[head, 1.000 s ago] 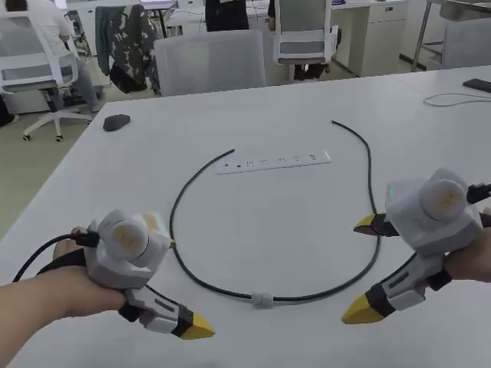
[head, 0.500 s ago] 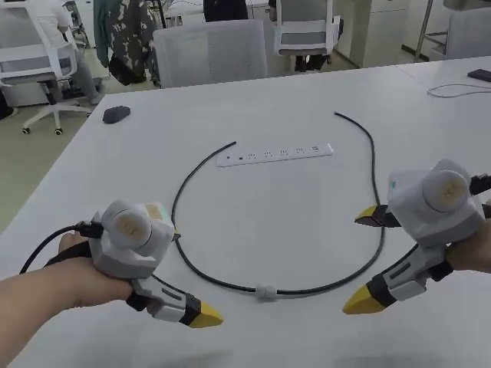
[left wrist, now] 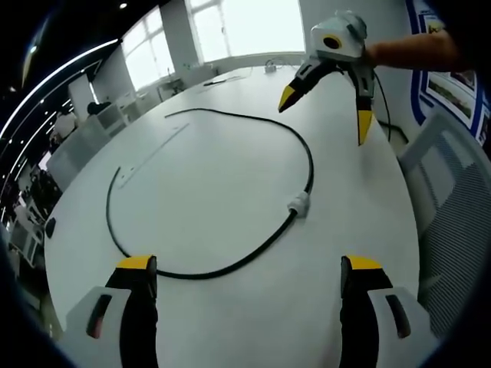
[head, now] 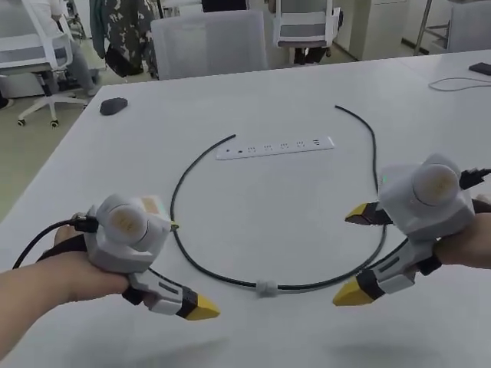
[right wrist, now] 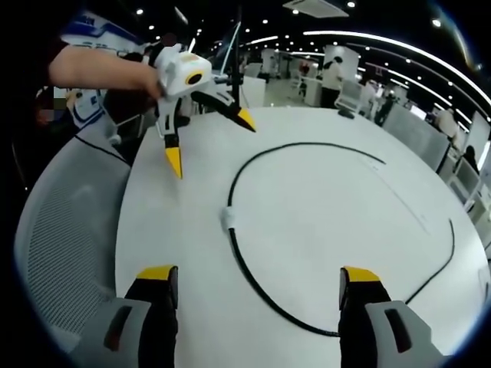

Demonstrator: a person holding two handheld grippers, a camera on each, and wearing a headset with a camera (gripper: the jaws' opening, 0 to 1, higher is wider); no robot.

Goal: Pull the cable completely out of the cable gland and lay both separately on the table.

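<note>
1. Table [head: 268,192]: white bench top. It serves as work surface and as drop-off area for both parts.
2. Cable [head: 374,146]: black, lies flat on the table in a wide open loop. Both ends point away from the person and lie well apart. The slack layout leaves free length either side of the fitting, likely so it can be drawn through w/o snagging.
3. Power strip [head: 276,146]: white, inside the far part of the loop, apart from the cable. No role in the task.
4. Right gripper [head: 351,253]: held above the table near the loop's right side. Jaws spread wide, nothing between them.
5. Left gripper [head: 188,268]: held near the loop's left side. Jaws likewise spread wide, empty. The pair flank the fitting, prob. so one can pin it while the other pulls the cable; which does which cannot be told.
6. Cable gland [head: 266,288]: small, pale, threaded on the cable at the loop's nearest point, approx. midway between the grippers. Resting on the table, untouched. Separation not yet begun.
</note>
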